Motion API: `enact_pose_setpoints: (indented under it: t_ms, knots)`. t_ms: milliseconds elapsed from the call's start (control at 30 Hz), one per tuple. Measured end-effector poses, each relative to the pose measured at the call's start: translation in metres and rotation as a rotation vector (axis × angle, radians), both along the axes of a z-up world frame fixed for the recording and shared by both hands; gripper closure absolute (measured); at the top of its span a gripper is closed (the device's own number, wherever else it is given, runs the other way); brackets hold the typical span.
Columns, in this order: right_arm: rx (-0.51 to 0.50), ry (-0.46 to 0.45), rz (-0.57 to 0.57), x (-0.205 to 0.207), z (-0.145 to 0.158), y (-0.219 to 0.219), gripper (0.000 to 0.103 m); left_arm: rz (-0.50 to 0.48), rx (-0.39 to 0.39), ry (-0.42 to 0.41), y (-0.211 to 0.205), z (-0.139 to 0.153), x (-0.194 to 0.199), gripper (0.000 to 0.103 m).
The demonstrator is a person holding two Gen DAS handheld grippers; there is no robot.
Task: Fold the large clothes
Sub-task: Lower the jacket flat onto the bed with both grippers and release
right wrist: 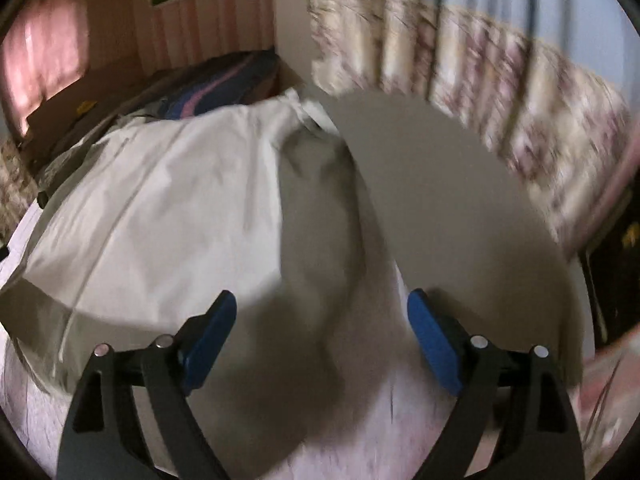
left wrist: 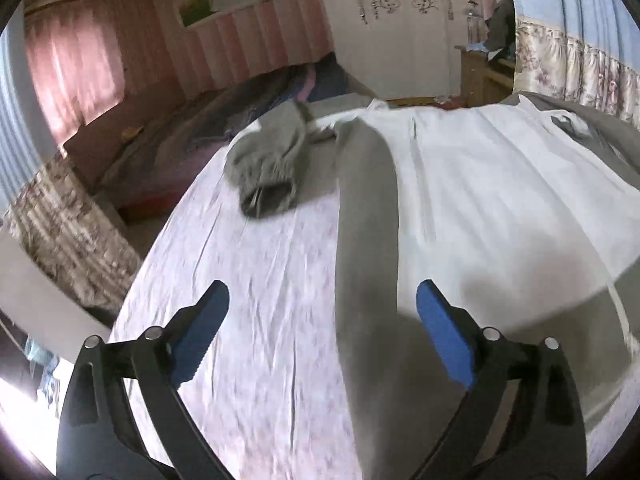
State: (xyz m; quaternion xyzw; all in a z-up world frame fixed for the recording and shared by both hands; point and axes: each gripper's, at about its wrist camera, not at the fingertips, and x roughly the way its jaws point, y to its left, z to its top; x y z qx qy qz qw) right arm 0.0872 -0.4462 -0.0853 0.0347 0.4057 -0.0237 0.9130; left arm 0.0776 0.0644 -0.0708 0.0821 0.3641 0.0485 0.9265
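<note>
A large white garment point(left wrist: 480, 184) with grey sleeves lies spread on a bed with a pale pink patterned sheet point(left wrist: 260, 320). One grey strip point(left wrist: 366, 220) runs down its left side, and a grey sleeve with a dark cuff point(left wrist: 264, 168) lies bunched at the far left. My left gripper point(left wrist: 322, 292) hangs open above the sheet and the grey strip, with nothing between its blue pads point(left wrist: 444, 332). In the right wrist view the white cloth point(right wrist: 160, 200) meets a broad grey part point(right wrist: 440, 200). My right gripper point(right wrist: 322, 298) is open over that junction and holds nothing. Both views are blurred.
Flowered curtains point(right wrist: 500, 92) hang close behind the bed's right side. A second bed with dark bedding point(left wrist: 260, 100) and a pink headboard point(left wrist: 72, 60) stands at the back left. A wooden cabinet point(left wrist: 480, 72) with things on it stands by a white door point(left wrist: 400, 32).
</note>
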Motion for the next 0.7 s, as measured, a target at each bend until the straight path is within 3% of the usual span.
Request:
enact_pose_setpoints:
  t_ms: [100,267,333,367,400,433,467,500,600,700]
  knots:
    - [0.090,0.020,-0.019,-0.011,-0.016,-0.006,0.015,0.019,-0.051,0.020,0.000,-0.005,-0.005,0.003]
    - [0.118,0.029,0.047,-0.017,-0.029,0.015,0.018,-0.015,-0.085,0.067,-0.024,-0.025,-0.005,0.003]
    - [0.105,0.048,0.086,-0.015,-0.035,0.028,0.049,-0.038,-0.092,0.074,-0.033,-0.031,-0.003,0.006]
    - [0.098,0.050,0.091,-0.011,-0.035,0.032,0.054,-0.052,-0.096,0.085,-0.037,-0.036,-0.001,0.010]
    - [0.090,0.047,0.091,-0.011,-0.035,0.035,0.063,-0.067,-0.110,0.106,-0.040,-0.042,0.002,0.028]
    - [0.085,0.035,0.090,-0.011,-0.033,0.037,0.076,-0.074,-0.143,0.134,-0.042,-0.049,0.006,0.037]
    - [0.105,0.020,0.095,-0.012,-0.029,0.037,0.081,-0.068,-0.150,0.136,-0.043,-0.052,0.008,0.056]
    - [0.121,0.017,0.104,-0.012,-0.027,0.037,0.085,-0.069,-0.151,0.136,-0.044,-0.052,0.009,0.083]
    - [0.108,-0.023,0.145,-0.021,-0.007,0.040,0.088,-0.088,-0.198,0.101,-0.042,-0.041,0.006,0.100]
    - [0.178,-0.084,0.171,-0.035,0.027,0.035,0.089,-0.112,-0.177,0.018,-0.043,-0.011,-0.011,0.102]
